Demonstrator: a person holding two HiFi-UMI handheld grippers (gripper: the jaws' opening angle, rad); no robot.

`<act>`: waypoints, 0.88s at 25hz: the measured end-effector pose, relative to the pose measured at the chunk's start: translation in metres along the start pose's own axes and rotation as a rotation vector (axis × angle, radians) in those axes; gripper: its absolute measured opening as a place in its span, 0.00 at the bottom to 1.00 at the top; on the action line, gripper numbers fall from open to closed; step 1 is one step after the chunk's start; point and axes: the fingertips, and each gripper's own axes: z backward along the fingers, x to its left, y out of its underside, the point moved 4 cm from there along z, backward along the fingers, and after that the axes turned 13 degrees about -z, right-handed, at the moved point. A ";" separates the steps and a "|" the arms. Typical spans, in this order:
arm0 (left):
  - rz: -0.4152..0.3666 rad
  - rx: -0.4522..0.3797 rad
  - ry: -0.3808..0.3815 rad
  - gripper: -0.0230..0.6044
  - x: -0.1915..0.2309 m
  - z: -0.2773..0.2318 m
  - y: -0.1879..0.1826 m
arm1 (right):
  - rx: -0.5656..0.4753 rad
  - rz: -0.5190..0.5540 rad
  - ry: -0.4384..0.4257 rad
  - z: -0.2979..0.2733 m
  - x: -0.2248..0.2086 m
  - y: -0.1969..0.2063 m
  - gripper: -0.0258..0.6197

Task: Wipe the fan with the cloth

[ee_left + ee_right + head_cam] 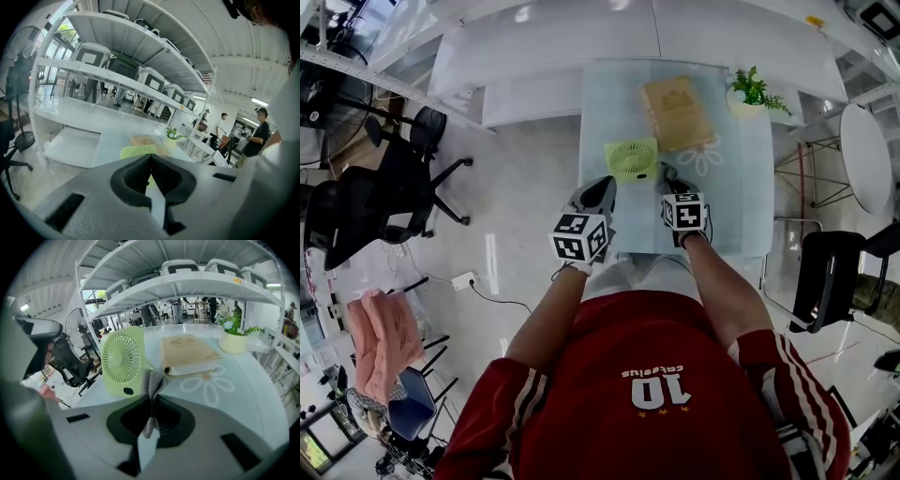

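Observation:
A light green square fan point(631, 159) stands upright on the pale blue table point(741, 206), its grille point(121, 357) facing my right gripper. My right gripper point(152, 398) is shut on a grey cloth point(153, 383) that sticks up between its jaws, a short way in front of the fan and just right of it. In the head view the right gripper point(672, 181) is near the table's front edge. My left gripper point(600, 194) hovers at the table's front left, jaws shut with nothing in them. Past its tips, in the left gripper view, shows the fan point(137, 151).
A tan book point(677, 112) lies behind the fan, with a small potted plant point(753, 92) to its right. White shelving point(187, 284) runs behind the table. Black office chairs point(389, 192) stand left, another chair point(830, 277) right. People stand far off point(257, 133).

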 end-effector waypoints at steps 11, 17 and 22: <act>-0.009 -0.040 0.003 0.04 0.015 0.000 -0.022 | -0.015 -0.011 0.067 0.028 -0.020 -0.007 0.08; -0.032 -0.089 0.018 0.04 0.030 0.008 -0.045 | -0.059 -0.006 0.082 0.053 -0.016 -0.022 0.08; -0.051 -0.122 0.043 0.04 0.041 0.023 -0.063 | -0.110 -0.048 0.062 0.077 0.001 -0.034 0.08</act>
